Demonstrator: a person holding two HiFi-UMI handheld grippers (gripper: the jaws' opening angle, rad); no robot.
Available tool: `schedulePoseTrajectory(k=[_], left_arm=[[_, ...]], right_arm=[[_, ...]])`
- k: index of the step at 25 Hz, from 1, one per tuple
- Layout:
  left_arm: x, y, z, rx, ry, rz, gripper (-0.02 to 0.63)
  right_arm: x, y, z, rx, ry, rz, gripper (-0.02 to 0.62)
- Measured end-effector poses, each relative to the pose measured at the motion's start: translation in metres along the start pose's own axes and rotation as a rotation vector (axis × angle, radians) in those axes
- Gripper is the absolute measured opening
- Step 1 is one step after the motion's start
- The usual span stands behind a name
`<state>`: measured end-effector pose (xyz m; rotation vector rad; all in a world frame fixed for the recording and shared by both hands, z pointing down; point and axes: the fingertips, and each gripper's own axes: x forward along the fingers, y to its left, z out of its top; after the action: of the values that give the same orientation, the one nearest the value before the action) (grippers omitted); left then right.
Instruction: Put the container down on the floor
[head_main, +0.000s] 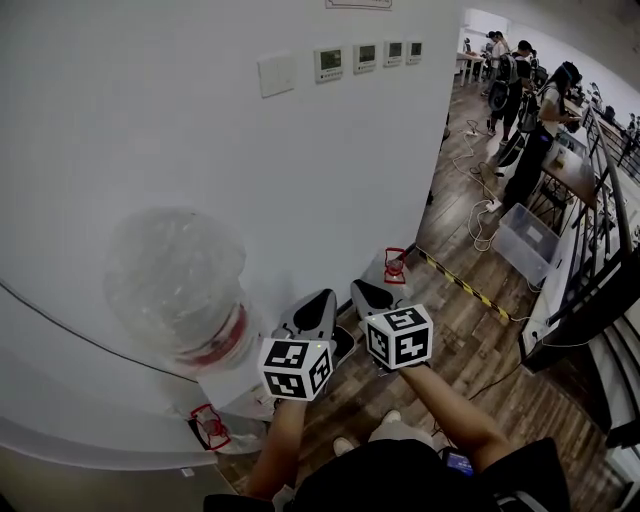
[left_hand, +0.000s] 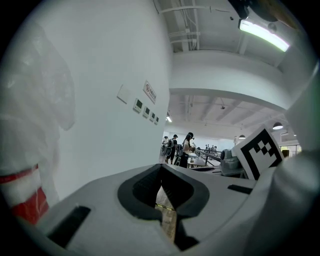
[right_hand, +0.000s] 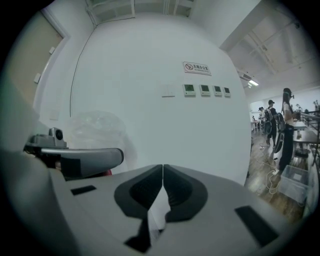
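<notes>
A large clear container (head_main: 175, 280), wrapped in plastic, stands neck-down on a white base (head_main: 232, 392) against the wall. The left gripper (head_main: 318, 308) and right gripper (head_main: 368, 295) hover just beside it, both clenched on nothing. Gripped by its slick wrap, it could slip and drop.

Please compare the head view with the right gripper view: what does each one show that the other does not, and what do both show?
Only the head view: the person's shoes, the striped tape on the floor, and the marker cube on the right gripper.
Only the right gripper view: the tongs of that gripper meeting, shut, with nothing between them.
Both: the container by the wall, the left gripper, the wall panels and the clear bin.
</notes>
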<state>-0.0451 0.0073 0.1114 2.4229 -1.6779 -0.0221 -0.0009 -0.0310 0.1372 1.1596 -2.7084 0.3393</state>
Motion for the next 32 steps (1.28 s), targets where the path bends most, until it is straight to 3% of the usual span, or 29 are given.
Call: schedulePoseTrajectory(k=[11,32], left_arm=[[0.003,-0.020,0.015,0.015,-0.029,-0.001,0.015],[0.021,-0.080,0.020,0.016,-0.043,0.030,0.015]], right_arm=[[-0.016,-0.006,0.024,-0.021,-0.036,0.026,0.031],[-0.065,-0.043,0.032,-0.042,-0.057,0.097,0.029]])
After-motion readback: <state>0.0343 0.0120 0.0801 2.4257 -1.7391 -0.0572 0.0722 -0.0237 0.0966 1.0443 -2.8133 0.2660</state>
